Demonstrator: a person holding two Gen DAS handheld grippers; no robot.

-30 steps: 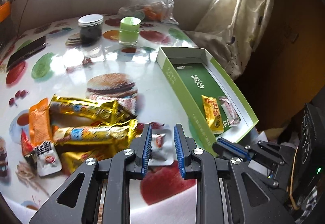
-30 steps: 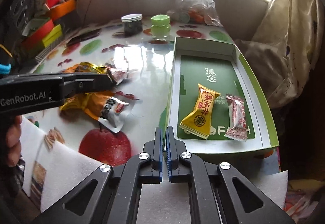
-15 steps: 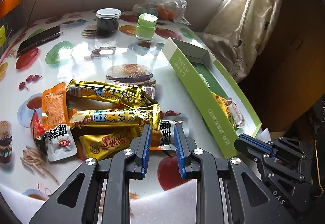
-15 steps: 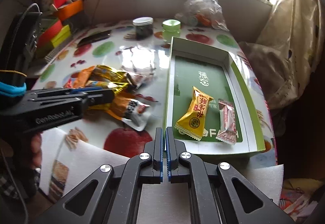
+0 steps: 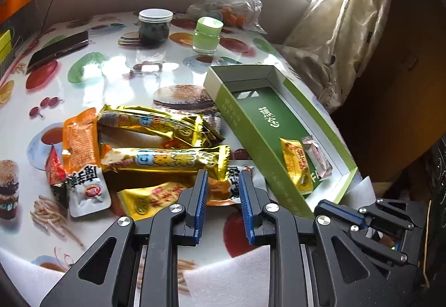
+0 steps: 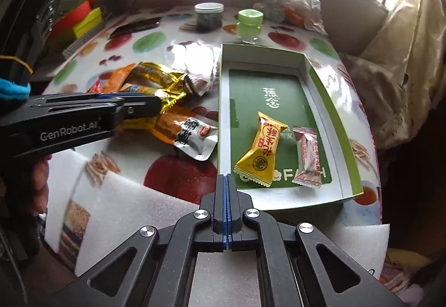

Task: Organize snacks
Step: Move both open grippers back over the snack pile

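Note:
A pile of snack packets lies on the fruit-print table: gold bars (image 5: 170,159), an orange packet (image 5: 79,145), a white-ended pouch (image 5: 89,192), and an orange-and-white pouch (image 6: 189,134). My left gripper (image 5: 221,181) is open just above that pouch at the pile's near edge; it also shows in the right wrist view (image 6: 139,109). The green box (image 6: 323,100) holds a yellow candy (image 6: 264,151) and a pink candy (image 6: 308,156). My right gripper (image 6: 225,181) is shut and empty, low near the box's front edge.
A dark jar (image 5: 154,27), a green-lidded jar (image 5: 207,35), a phone (image 5: 58,49) and a plastic bag (image 5: 234,0) stand at the back. White foam (image 6: 117,204) lies at the near table edge. A curtain (image 5: 340,28) hangs right.
My left gripper has moved away from the box toward the snack pile and stays open. My right gripper has pulled back a little and stays shut.

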